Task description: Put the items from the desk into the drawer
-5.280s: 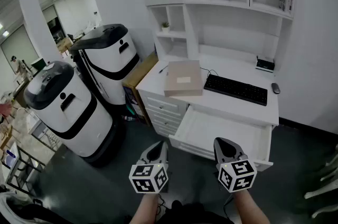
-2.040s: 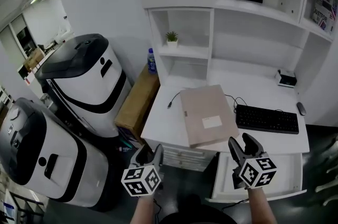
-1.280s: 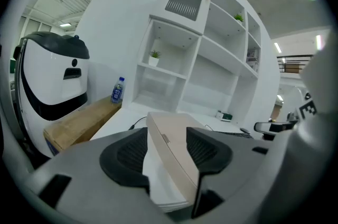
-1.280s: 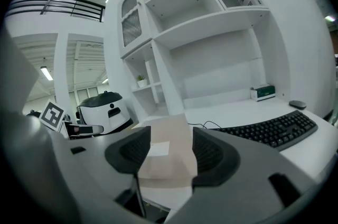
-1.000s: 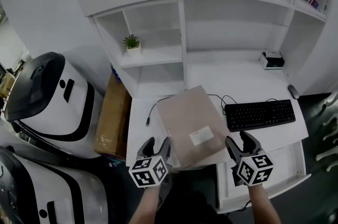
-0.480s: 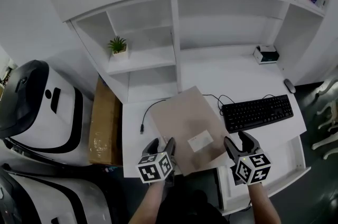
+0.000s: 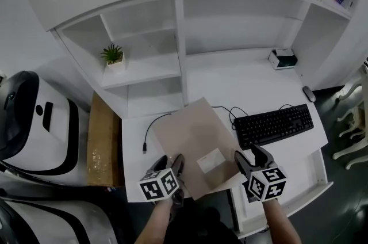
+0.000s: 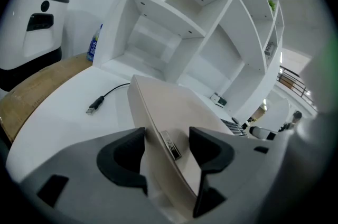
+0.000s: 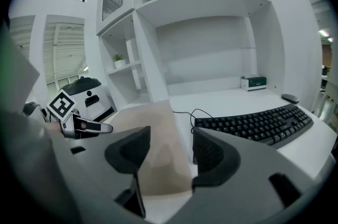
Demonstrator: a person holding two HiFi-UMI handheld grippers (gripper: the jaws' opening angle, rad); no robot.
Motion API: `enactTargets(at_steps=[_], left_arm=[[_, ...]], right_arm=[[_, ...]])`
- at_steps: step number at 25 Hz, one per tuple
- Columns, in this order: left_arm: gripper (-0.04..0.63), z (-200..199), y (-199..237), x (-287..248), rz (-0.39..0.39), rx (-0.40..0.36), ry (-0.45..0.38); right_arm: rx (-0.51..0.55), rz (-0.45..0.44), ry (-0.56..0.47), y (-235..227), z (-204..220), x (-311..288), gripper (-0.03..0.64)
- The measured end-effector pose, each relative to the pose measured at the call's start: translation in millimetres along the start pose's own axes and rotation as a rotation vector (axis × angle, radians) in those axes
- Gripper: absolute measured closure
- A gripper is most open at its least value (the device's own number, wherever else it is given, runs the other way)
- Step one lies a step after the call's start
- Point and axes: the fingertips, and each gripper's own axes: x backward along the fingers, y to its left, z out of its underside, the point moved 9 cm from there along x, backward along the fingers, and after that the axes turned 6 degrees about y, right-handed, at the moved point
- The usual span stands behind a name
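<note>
A flat beige box point(image 7: 191, 139) with a white label lies slantwise on the white desk point(image 7: 241, 84), its near corner jutting over the front edge. My left gripper point(image 7: 171, 161) is open at the box's near left edge. In the left gripper view the box's edge point(image 8: 158, 117) stands between the spread jaws of the left gripper point(image 8: 166, 138). My right gripper point(image 7: 249, 155) is open at the box's near right corner. The box point(image 9: 150, 149) fills the gap ahead of the right gripper point(image 9: 170, 138). The white drawer point(image 7: 302, 176) is pulled out below the desk at the right.
A black keyboard point(image 7: 273, 124) lies right of the box, with a mouse point(image 7: 309, 93) and a small device point(image 7: 282, 57) further back. A black USB cable point(image 7: 146, 136) trails left of the box. A potted plant point(image 7: 112, 54) sits on a shelf. A cardboard carton point(image 7: 102, 139) and white machines stand left of the desk.
I have come up close to the desk. Both grippers have reached the beige box's near edge, the left one now with that edge between its jaws. The box has not moved.
</note>
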Motion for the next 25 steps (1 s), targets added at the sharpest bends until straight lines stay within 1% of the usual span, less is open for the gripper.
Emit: enactTargets(at_steps=[8, 13, 19, 22, 25], left_arm=[[0.354, -1, 0, -2, 0.016, -0.003, 0.015], [0.354, -3, 2, -3, 0.027, 0.000, 0.021], [0.353, -3, 4, -4, 0.035, 0.004, 0.030], [0.353, -3, 4, -4, 0.043, 0.005, 0.037], [0.353, -4, 4, -4, 0.049, 0.004, 0.041]], right_arm=[[0.036, -0.028, 0.125, -5, 4, -37, 0.350], [0.021, -0.064, 0.195, -12, 8, -52, 0.344], [-0.012, -0.142, 0.252, -18, 7, -58, 0.339], [-0.023, -0.182, 0.282, -19, 5, -61, 0.351], [-0.055, -0.225, 0.303, -21, 6, -63, 0.371]])
